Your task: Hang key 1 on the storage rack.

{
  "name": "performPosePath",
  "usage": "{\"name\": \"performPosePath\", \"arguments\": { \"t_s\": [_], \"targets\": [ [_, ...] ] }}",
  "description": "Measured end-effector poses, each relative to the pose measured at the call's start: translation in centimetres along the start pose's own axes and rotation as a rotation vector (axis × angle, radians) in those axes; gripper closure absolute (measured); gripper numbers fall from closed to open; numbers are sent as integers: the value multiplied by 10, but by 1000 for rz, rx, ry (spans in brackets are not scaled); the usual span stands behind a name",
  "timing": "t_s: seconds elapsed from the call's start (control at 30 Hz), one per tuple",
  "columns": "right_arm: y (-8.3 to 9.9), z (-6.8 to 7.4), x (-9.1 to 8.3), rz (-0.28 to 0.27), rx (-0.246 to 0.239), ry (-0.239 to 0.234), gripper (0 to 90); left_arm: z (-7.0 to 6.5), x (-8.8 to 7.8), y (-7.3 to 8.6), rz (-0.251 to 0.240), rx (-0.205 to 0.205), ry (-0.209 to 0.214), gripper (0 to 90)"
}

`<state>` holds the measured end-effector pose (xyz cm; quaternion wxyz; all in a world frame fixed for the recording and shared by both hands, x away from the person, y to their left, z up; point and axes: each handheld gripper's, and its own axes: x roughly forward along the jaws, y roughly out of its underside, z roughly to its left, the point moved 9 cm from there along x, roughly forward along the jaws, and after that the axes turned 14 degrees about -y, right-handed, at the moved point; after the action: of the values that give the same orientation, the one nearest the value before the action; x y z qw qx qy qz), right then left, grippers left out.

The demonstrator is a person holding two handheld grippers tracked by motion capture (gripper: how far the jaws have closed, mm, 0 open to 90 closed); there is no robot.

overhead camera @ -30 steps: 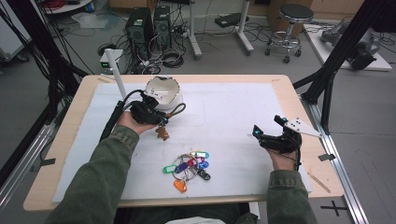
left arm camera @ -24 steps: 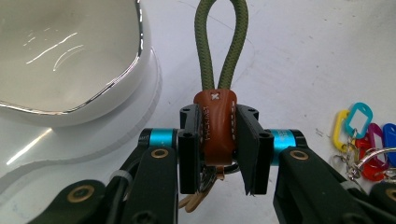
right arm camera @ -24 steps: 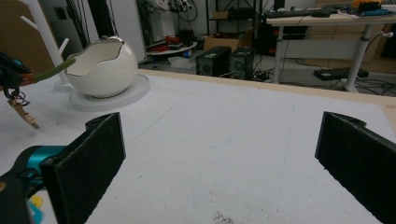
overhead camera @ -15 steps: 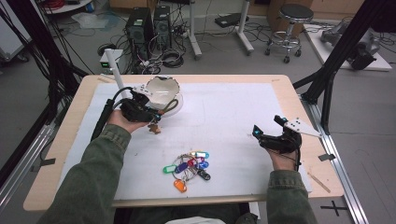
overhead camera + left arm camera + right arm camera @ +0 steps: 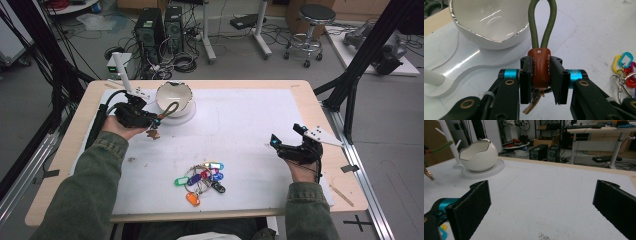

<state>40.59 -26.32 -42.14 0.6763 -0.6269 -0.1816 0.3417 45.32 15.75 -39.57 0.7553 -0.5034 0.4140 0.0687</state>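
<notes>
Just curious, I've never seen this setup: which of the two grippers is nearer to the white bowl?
The left gripper. It is right beside the white bowl, holding a green cord keychain. The right gripper is far across the table, open and empty.

Left tongs (image 5: 541, 82) are clamped tight, raised at far left; right tongs (image 5: 541, 207) gape wide, low.

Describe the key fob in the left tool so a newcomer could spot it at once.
Start at the white bowl at the table's far left. Beside it, the left tool grips the fob: a brown stitched leather tab with a green cord loop, unlike the plastic tags nearer the person.
</notes>
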Motion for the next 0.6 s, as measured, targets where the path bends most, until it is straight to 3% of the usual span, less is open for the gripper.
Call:
{"name": "performPosePath", "arguments": {
  "t_s": [0.23, 0.6],
  "targets": [
    [0, 0, 0, -2, 2, -1, 6, 18, -9, 1, -8, -23, -35, 717],
    [0, 0, 0, -1, -5, -2, 6, 40, -22, 4, -20, -72, -53, 717]
  ]
}}
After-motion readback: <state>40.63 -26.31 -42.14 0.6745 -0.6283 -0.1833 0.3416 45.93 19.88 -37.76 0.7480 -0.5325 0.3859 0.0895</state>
